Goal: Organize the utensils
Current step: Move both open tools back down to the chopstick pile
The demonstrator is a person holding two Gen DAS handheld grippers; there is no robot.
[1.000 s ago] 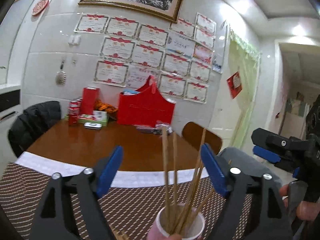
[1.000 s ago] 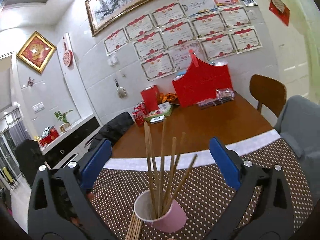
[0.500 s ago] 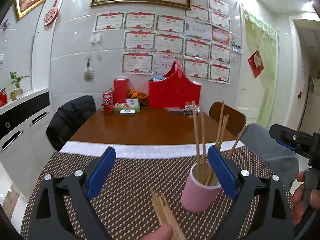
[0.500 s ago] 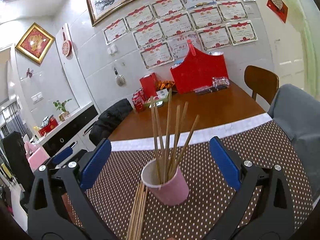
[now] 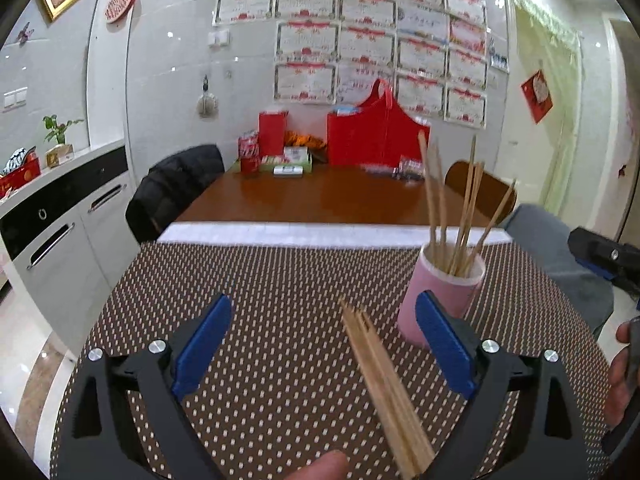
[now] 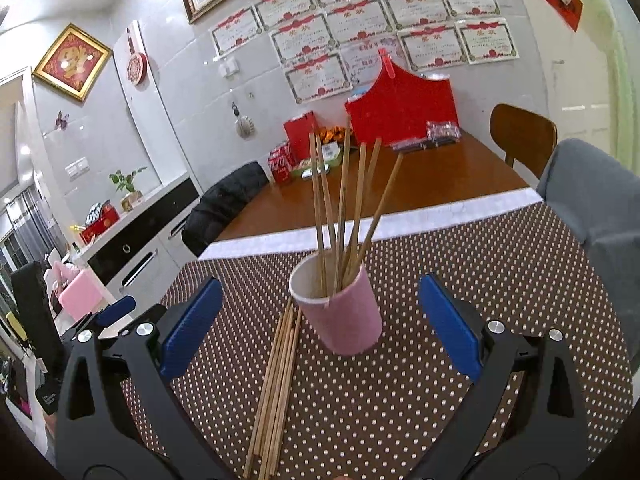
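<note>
A pink cup (image 6: 340, 312) stands upright on the brown dotted mat, with several wooden chopsticks (image 6: 344, 216) sticking up out of it. The cup also shows in the left wrist view (image 5: 440, 300), to the right. A bundle of loose chopsticks (image 6: 276, 392) lies flat on the mat just left of the cup; in the left wrist view the bundle (image 5: 384, 384) lies between the fingers. My left gripper (image 5: 320, 356) is open and empty above the mat. My right gripper (image 6: 316, 328) is open and empty, with the cup between and beyond its fingers.
The dotted mat (image 6: 480, 264) covers the near end of a wooden table (image 5: 320, 196). Red boxes and bags (image 5: 376, 136) stand at the far end by the wall. A dark chair (image 5: 172, 188) is on the left, a wooden chair (image 6: 520, 136) on the right.
The left gripper has drawn back and to the left, so the cup moved from below it to its right and the loose bundle came into view. The right gripper has come nearer the cup.
</note>
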